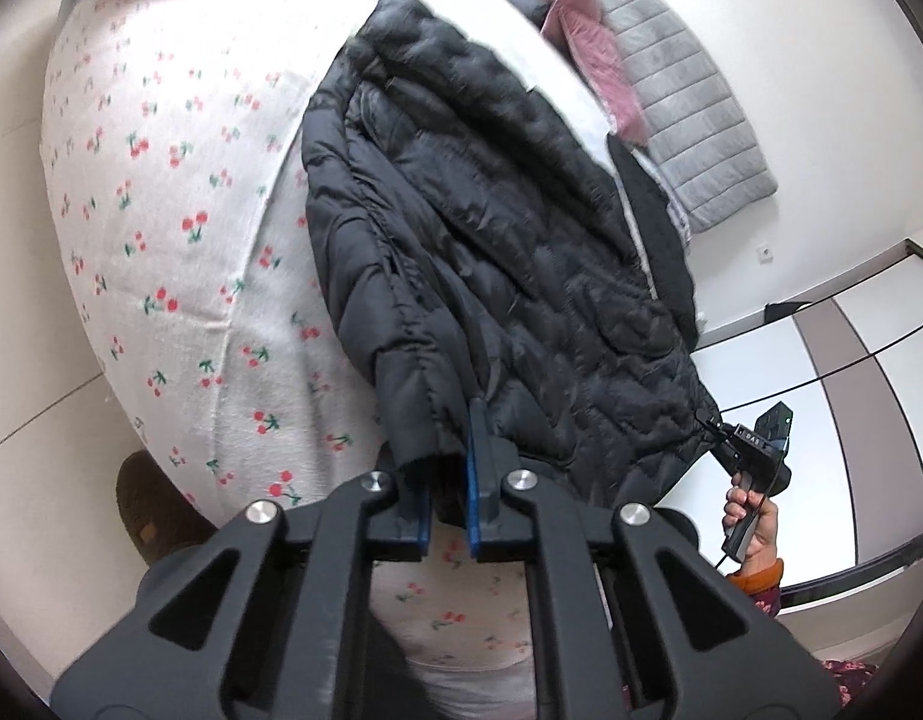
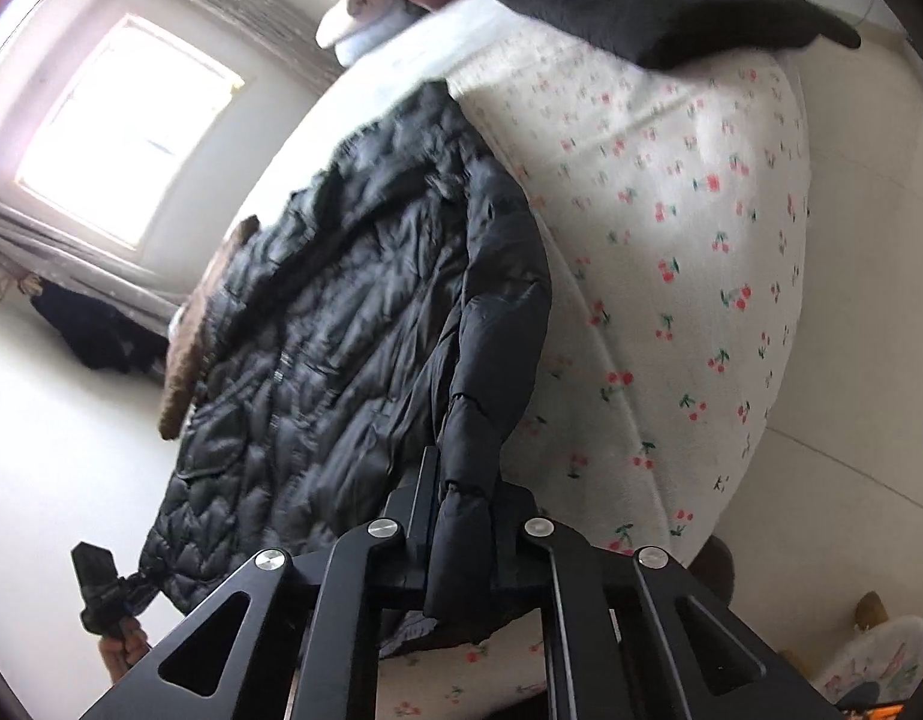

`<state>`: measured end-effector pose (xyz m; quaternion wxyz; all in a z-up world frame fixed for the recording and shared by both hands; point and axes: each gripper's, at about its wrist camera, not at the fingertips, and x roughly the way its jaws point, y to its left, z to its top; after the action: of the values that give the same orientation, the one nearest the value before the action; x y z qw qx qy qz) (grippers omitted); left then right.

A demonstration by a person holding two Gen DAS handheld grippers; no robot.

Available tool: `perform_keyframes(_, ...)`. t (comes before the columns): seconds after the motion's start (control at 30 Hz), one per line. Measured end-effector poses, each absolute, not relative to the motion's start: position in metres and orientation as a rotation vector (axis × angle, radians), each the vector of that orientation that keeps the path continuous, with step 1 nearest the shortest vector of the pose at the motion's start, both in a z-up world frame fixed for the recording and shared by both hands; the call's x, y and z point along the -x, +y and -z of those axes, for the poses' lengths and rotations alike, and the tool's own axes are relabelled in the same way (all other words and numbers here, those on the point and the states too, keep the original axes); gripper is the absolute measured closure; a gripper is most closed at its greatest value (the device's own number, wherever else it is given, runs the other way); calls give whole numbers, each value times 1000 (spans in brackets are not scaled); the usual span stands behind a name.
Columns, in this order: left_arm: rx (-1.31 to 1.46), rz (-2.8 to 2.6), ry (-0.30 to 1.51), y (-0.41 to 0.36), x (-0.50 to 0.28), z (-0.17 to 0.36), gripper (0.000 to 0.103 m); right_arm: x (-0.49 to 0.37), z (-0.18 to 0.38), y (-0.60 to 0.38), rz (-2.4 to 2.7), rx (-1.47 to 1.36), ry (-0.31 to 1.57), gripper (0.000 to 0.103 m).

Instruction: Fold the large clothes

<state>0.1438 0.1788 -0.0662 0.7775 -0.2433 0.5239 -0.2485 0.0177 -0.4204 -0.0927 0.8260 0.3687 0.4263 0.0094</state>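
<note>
Left tongs (image 1: 446, 468) and right tongs (image 2: 461, 516) each pinch the jacket (image 1: 491, 228) hem; right tips buried, probably closed.

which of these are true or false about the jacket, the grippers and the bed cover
1. The jacket is black and quilted. True.
2. The left gripper stands open and holds nothing. False: it is shut on the jacket's hem end.
3. The right gripper is clamped on the jacket too. True.
4. The bed cover is plain blue. False: it is white with a red cherry print.
5. The jacket lies neatly folded in a square. False: it is spread out long, both near corners gripped.
</note>
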Motion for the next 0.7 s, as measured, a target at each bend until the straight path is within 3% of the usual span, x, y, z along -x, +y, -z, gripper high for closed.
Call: perform_keyframes(0.7, 596, 648, 904, 201, -100, -24, 95, 40, -34, -400, -52, -597, 697, 95)
